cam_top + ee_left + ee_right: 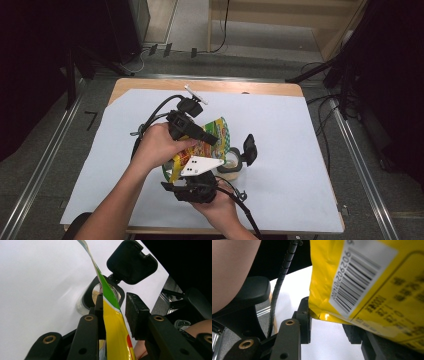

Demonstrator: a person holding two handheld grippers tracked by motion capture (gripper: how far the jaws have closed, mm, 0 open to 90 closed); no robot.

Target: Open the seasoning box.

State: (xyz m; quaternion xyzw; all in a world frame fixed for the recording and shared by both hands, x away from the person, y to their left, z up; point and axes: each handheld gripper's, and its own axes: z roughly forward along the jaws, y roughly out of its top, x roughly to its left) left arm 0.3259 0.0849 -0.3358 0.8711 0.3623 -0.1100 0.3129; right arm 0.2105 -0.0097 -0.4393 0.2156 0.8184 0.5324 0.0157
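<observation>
A glossy yellow plastic snack bag (202,145) with a green band and printed pictures is held tilted above the middle of the table (280,91), its upper end pointing towards one o'clock. Just beside it at three o'clock a small clear jar (231,162) with a black rim stands on the pale paper sheet (280,130) that covers the table; its black hinged lid (249,149) is flipped up and open.

In the left gripper view the bag (113,325) runs as a thin edge between the black jaws of the left gripper (113,312). It lies against the left pad, while a gap shows on the right, so whether the jaws pinch it cannot be told. Beyond them, at twelve o'clock, the jar's open mouth (103,291) shows pale contents, with the lid (132,261) above it.

In the right gripper view the bag's yellow back with a white barcode label (362,280) hangs into the right gripper (329,323); its lower edge sits between the jaws, which stand apart, and a grip cannot be told.

In the high view the left hand (157,147) holds its gripper at ten o'clock of the bag, the right hand (217,207) its gripper at six o'clock.
</observation>
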